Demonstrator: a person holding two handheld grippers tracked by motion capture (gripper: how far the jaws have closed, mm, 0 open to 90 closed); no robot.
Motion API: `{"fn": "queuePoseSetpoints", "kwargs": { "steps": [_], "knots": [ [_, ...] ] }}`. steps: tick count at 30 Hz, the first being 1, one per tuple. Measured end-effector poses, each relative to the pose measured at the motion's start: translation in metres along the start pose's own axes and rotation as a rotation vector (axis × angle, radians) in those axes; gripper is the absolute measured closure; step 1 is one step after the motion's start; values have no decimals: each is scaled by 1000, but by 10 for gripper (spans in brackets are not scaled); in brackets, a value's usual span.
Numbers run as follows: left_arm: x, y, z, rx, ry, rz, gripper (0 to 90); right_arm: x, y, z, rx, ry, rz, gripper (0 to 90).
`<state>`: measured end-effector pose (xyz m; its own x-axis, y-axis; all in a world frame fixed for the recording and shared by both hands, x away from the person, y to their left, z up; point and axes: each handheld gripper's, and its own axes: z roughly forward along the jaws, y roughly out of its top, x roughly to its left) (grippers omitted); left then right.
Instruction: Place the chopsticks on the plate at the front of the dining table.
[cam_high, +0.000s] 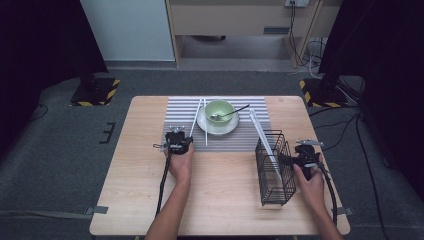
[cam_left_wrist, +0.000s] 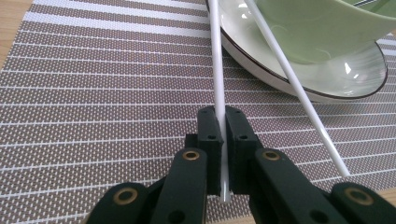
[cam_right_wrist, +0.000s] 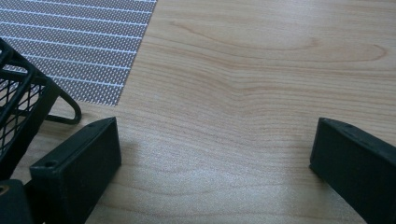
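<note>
My left gripper (cam_left_wrist: 223, 122) is shut on a white chopstick (cam_left_wrist: 217, 70) that lies on the striped placemat (cam_left_wrist: 93, 93) and runs up to the white plate (cam_left_wrist: 327, 88). A second white chopstick (cam_left_wrist: 299, 93) leans over that plate's rim beside the green bowl (cam_left_wrist: 322, 28). From above, the left gripper (cam_high: 178, 136) sits at the mat's near left, below the bowl (cam_high: 219, 111), which holds a dark-handled spoon (cam_high: 231, 113). My right gripper (cam_right_wrist: 212, 154) stands open over bare wood, right of the black wire basket (cam_high: 275, 167), which holds a white utensil (cam_high: 264, 137).
The wooden table (cam_high: 130, 190) is bare in front of the mat. The basket's wire foot (cam_right_wrist: 65, 109) lies close to the right gripper's left jaw. A cable (cam_high: 162, 185) trails from the left gripper along the forearm.
</note>
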<state>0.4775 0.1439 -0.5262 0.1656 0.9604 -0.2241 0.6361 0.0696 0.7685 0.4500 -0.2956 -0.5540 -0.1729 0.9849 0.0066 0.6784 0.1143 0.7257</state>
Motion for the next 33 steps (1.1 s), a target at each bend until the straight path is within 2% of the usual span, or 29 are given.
{"fn": "queuePoseSetpoints", "kwargs": {
  "steps": [21,25,33],
  "knots": [
    [-9,-4,4,9,-17,-8,846,0,0,0,0,0,0,21],
    [-10,-4,3,4,-5,8,777,0,0,0,0,0,0,21],
    [-11,-4,3,12,-19,41,742,0,0,0,0,0,-1,21]
  ]
}}
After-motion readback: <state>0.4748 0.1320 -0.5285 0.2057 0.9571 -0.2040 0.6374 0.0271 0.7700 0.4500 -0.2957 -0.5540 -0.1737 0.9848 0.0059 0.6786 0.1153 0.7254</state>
